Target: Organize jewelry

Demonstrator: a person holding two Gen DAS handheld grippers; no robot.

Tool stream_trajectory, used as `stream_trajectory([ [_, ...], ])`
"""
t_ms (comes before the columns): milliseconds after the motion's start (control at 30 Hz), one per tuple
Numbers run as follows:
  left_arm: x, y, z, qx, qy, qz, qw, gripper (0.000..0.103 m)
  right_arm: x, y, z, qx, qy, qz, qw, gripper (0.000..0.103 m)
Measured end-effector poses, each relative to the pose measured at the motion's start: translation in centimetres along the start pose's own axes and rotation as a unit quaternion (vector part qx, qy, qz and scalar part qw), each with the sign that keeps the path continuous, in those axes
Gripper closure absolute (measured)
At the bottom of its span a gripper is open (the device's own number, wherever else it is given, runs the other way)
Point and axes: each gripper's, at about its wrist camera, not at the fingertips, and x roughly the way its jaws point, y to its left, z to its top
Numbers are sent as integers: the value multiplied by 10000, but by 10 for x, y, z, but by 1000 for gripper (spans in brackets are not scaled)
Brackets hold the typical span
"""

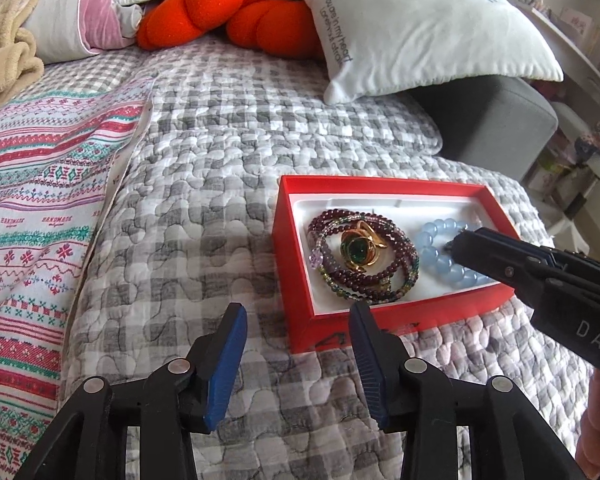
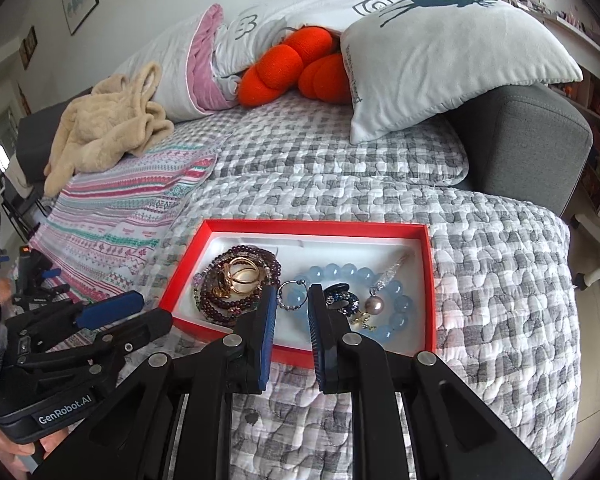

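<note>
A red box [image 1: 290, 252] with a white lining lies on the quilted bed; it also shows in the right wrist view [image 2: 429, 272]. Inside it lie a dark red bead bracelet [image 1: 380, 276], a gold ring with a green stone [image 1: 358, 250], a pale blue bead bracelet [image 1: 432, 248], a small thin ring [image 2: 290, 295], a dark blue piece [image 2: 342, 298] and a pearl pendant [image 2: 374, 304]. My left gripper [image 1: 298, 312] is open and empty, just in front of the box. My right gripper [image 2: 291, 292] is open over the box's near part, with the thin ring seen between its fingers.
A grey checked quilt [image 1: 220, 184] covers the bed. A striped patterned cloth [image 1: 40, 208] lies to the left. Pillows [image 1: 428, 20], an orange cushion [image 1: 228, 8] and a beige plush throw [image 2: 104, 128] lie at the back. A grey sofa arm [image 2: 532, 144] is on the right.
</note>
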Motion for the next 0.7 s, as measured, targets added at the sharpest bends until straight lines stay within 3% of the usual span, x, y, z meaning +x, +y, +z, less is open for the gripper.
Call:
stream_trajectory([
  [67,-1,1,-1,21,28,39,10000,51,-1,-3,3,175,33,147,9997,68],
  [133,-2,1,-2,51,45,64,10000,49,-7,-5,5,227,-83,198,9995,58],
  [400,-17,-4,-8,-32,19,318,9995,23,-25,-13,0,255,26,-104,9996,56],
  [700,-40,-22,-32,235,8,614,9978,2,-62,-8,-29,128,209,-514,9984,34],
])
